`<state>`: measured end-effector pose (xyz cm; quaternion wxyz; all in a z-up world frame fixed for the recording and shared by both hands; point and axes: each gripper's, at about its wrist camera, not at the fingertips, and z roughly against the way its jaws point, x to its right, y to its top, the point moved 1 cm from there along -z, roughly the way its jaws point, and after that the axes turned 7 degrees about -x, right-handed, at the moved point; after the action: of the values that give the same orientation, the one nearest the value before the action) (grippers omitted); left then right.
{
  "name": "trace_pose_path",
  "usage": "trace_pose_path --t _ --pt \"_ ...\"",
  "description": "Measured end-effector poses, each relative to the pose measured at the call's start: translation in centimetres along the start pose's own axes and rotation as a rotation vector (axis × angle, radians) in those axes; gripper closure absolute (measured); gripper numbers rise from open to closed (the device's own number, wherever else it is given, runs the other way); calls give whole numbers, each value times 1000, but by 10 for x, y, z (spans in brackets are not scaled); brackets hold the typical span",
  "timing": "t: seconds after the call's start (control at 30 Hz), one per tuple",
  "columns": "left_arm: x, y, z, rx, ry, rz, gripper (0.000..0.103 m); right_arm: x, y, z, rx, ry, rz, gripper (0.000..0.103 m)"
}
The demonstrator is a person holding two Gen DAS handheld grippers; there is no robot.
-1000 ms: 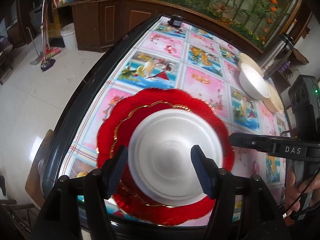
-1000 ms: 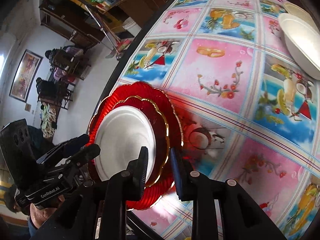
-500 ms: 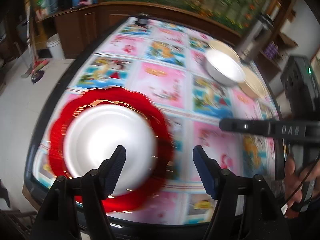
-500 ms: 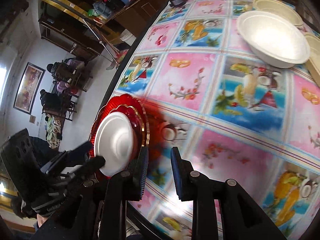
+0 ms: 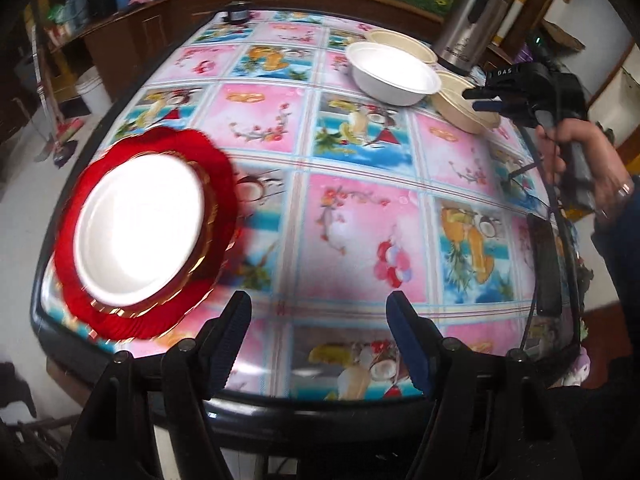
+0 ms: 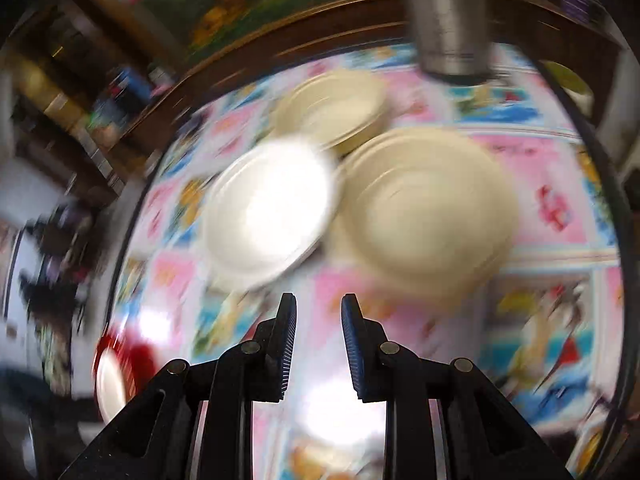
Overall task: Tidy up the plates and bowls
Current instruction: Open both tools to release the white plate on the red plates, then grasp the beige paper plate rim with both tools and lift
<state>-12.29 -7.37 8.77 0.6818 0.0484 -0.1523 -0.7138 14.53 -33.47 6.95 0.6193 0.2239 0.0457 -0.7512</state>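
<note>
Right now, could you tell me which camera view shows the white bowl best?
The left wrist view: the white bowl is sharp there, with cream bowls on either side. In the right wrist view it appears larger but motion-blurred.

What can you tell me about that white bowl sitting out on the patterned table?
The white bowl is round, shallow and plain, with a thin rolled rim; it looks like foam or light plastic. It stands upright and empty on the far part of the table. Two cream bowls flank it, one behind and one to its right; whether their rims touch it I cannot tell. A steel flask stands just beyond. Nothing grips it.
</note>
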Motion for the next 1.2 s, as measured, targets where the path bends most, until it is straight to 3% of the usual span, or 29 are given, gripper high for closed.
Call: trace_pose_path --t 0.07,0.17,0.27,0.43,0.5,0.63,0.67,0.77,0.87,1.07,1.2 --pt "-7 -4 4 5 13 26 32 13 13 -9 -17 12 -46 78" --pt "-17 -10 8 5 21 65 31 18 17 -27 -56 -46 -26 78" --pt "-20 -8 9 11 24 73 31 23 6 -38 -106 -6 -41 78" --pt "-11 1 5 8 8 31 31 3 -43 -26 -185 56 43 77" --pt "-6 6 2 6 -2 9 31 -6 -70 -21 -224 81 84 71" --pt "3 16 -5 0 -28 -30 31 -35 -151 -7 -366 135 263 67" --pt "6 18 -7 -2 -37 -41 31 -38 -162 1 -364 140 298 67" --pt "13 25 -11 -5 -62 -68 31 -38 -177 47 -207 89 362 67" --pt "23 33 -16 -6 -94 -97 31 -24 -176 69 -120 46 311 67" --pt "36 49 -28 -5 -132 -138 31 17 -194 53 -198 137 94 67" --pt "39 64 -42 -15 -152 -148 31 17 -207 48 -235 199 59 67"
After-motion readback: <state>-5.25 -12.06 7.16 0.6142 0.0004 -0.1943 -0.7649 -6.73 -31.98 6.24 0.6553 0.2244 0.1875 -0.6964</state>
